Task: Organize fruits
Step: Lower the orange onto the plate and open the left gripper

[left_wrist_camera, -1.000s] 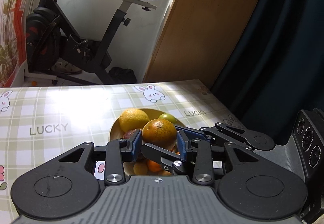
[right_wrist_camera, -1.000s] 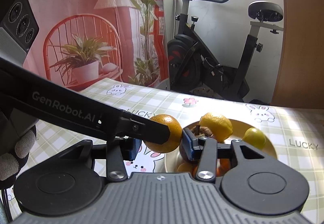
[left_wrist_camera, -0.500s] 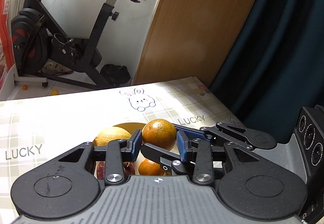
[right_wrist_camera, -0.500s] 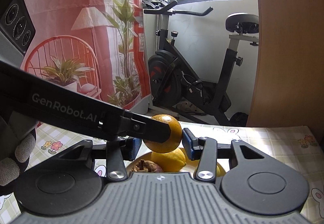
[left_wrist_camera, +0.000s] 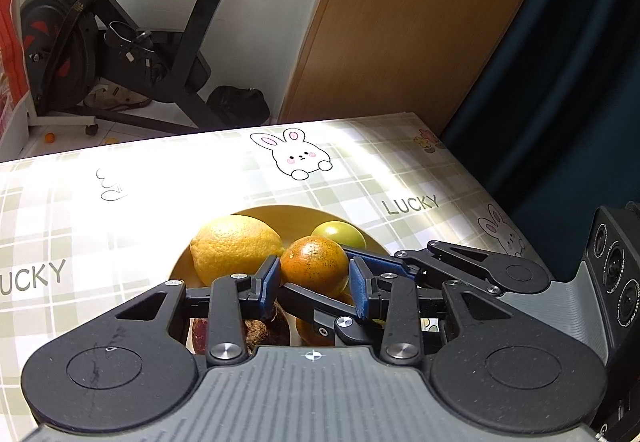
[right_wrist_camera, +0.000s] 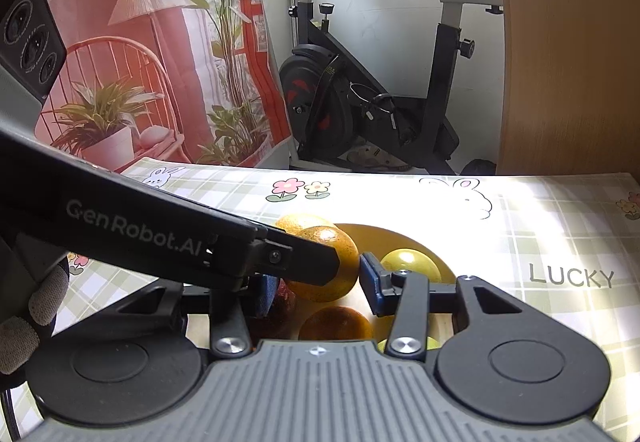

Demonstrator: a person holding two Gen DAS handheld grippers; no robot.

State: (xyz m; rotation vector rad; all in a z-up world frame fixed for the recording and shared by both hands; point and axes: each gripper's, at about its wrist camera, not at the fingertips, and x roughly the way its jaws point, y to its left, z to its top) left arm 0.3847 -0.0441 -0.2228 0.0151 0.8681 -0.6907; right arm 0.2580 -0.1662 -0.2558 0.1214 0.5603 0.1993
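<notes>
1. Both hand-held grippers, the left hand-held gripper [left_wrist_camera: 314, 282] and the right hand-held gripper [right_wrist_camera: 316, 278], clamp one orange [left_wrist_camera: 314, 271] together.
2. They have lowered it from a second ago; it now hangs just above the fruit-filled yellow bowl [left_wrist_camera: 280, 212] on the bench [left_wrist_camera: 120, 202].
3. Release seems near.

Left gripper [left_wrist_camera: 314, 276] and right gripper [right_wrist_camera: 316, 274] cross, jaws narrowly parted.

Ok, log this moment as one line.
left tool: shut on orange | right tool: shut on same orange | orange: over bowl, not released | bowl: lemon, green fruit inside
</notes>
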